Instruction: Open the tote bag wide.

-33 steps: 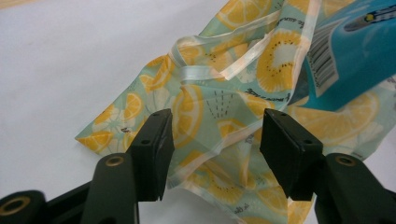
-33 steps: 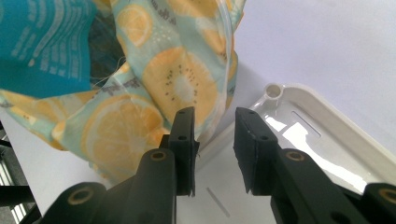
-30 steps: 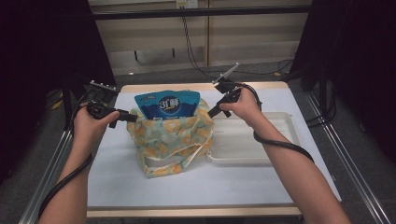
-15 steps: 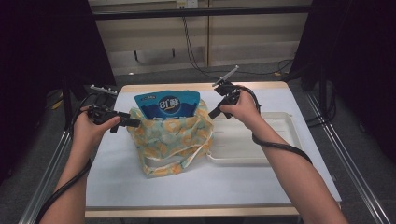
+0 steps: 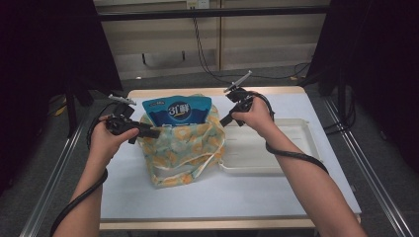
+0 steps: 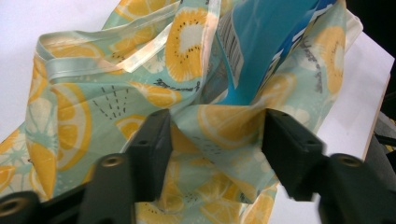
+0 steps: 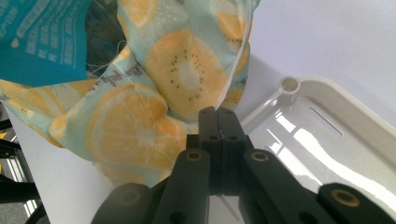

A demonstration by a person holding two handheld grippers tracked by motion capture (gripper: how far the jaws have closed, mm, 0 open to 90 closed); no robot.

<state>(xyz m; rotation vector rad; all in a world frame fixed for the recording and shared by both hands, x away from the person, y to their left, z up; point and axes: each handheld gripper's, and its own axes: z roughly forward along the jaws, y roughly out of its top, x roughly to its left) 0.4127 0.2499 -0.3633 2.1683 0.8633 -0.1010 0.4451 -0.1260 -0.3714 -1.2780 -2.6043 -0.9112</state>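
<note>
The bag (image 5: 183, 148), a soft cloth one printed with orange and lemon slices, stands on the white table (image 5: 148, 197) between the 2 grippers, with a blue packet (image 5: 178, 111) sticking up out of its mouth. At its left edge the left gripper (image 5: 150, 132) reaches in level; in the left gripper view its 2 jaws stand apart with a fold of the bag's rim (image 6: 219, 126) between them, they have just been closing, and the pads do not yet press the cloth. The blue packet (image 6: 266, 46) rises just beyond those jaws. At the bag's right edge the right gripper (image 5: 225, 120) has its jaws fully together, pinching the cloth rim (image 7: 224, 105). Just right of that gripper lies an empty white tray (image 5: 276, 148), close beside the bag.
</note>
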